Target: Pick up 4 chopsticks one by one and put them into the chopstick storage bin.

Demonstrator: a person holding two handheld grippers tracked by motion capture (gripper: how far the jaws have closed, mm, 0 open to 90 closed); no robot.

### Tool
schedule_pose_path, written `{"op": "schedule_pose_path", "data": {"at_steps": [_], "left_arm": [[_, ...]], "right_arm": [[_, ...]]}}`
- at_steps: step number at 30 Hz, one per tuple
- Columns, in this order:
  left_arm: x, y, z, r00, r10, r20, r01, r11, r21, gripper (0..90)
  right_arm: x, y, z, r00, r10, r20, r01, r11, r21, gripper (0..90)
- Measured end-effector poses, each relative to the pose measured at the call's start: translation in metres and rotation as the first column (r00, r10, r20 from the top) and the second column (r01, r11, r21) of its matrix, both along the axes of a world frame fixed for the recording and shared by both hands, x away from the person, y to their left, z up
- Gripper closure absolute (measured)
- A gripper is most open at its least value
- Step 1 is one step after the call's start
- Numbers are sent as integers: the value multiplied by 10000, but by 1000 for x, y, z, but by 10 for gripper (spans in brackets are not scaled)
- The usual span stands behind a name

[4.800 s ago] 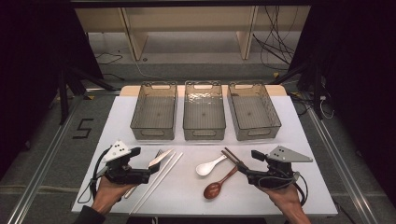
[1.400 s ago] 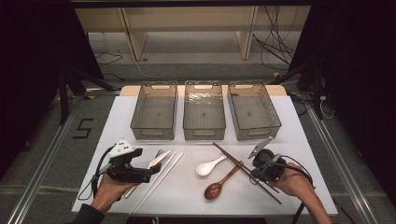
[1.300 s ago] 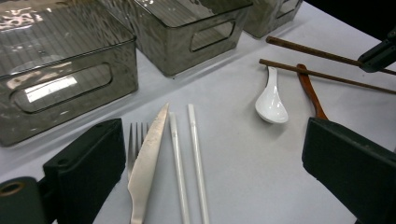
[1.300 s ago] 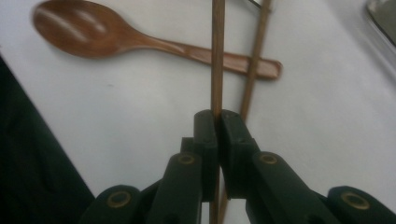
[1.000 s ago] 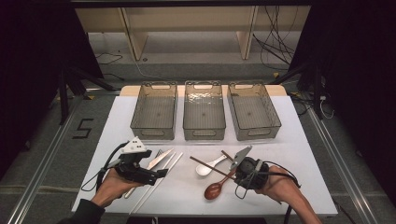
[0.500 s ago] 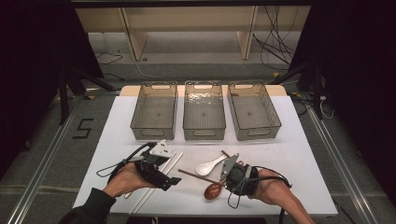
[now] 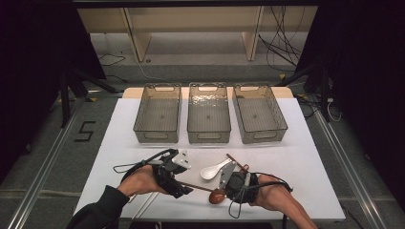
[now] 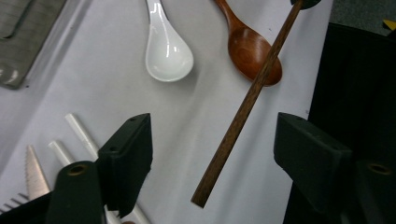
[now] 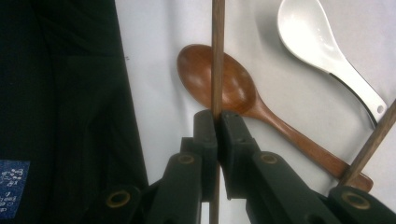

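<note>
Overhead, three bins are lined up at 12 o'clock; a wooden chopstick is bridged between both grippers at 6. Left gripper view: jaws are spread wide around its free end. Right gripper view: chopstick is pinched tight over the wooden spoon. Likely a handover; left closure is needed next

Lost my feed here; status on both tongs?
Right tongs shut on brown wooden chopstick. Left tongs open around its free end. Brown wooden spoon lies beneath.
</note>
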State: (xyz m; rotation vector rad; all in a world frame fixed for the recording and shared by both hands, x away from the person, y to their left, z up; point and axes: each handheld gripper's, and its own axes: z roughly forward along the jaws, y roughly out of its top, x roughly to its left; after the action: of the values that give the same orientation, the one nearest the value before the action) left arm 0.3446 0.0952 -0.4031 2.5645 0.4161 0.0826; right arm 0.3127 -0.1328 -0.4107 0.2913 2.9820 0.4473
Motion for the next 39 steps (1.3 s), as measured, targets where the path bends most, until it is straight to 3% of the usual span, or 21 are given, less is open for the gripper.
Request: {"op": "schedule_pose_path", "data": {"at_steps": [8,13,21,27,31,34,36,39], "left_arm": [[-7,-9,-7,9962,-860,-114,865,9947,557,445],[-10,-11,-8,9940,-1094,-86,1097,9903,848,518],[-13,-14,-11,9861,-1647,-208,1660,9779,1274,627],[-15,-15,-13,9816,-1864,-424,1900,9760,1066,762],[-16,-14,-14,9747,-2117,-722,2181,9712,961,795],[-17,-14,-16,9646,-2461,-946,2535,9643,766,822],[-18,-13,-16,9642,-2460,-992,2535,9647,713,832],[-15,-10,-16,9692,-2309,-860,2381,9674,864,834]], "right_arm": [[-3,4,-1,9992,379,-81,-380,9993,-68,862],[-3,5,-2,9991,421,-109,-422,9991,-101,862],[-4,6,-4,9979,639,-144,-641,9979,-102,861],[-6,6,-2,9968,771,-186,-771,9970,-22,861],[-7,5,-3,9956,933,-125,-932,9956,36,852],[-6,3,-3,9957,919,-85,-918,9957,137,831],[-4,0,-2,9965,831,-40,-829,9963,234,812],[-1,-6,4,9998,171,33,-172,9983,561,646]]}}
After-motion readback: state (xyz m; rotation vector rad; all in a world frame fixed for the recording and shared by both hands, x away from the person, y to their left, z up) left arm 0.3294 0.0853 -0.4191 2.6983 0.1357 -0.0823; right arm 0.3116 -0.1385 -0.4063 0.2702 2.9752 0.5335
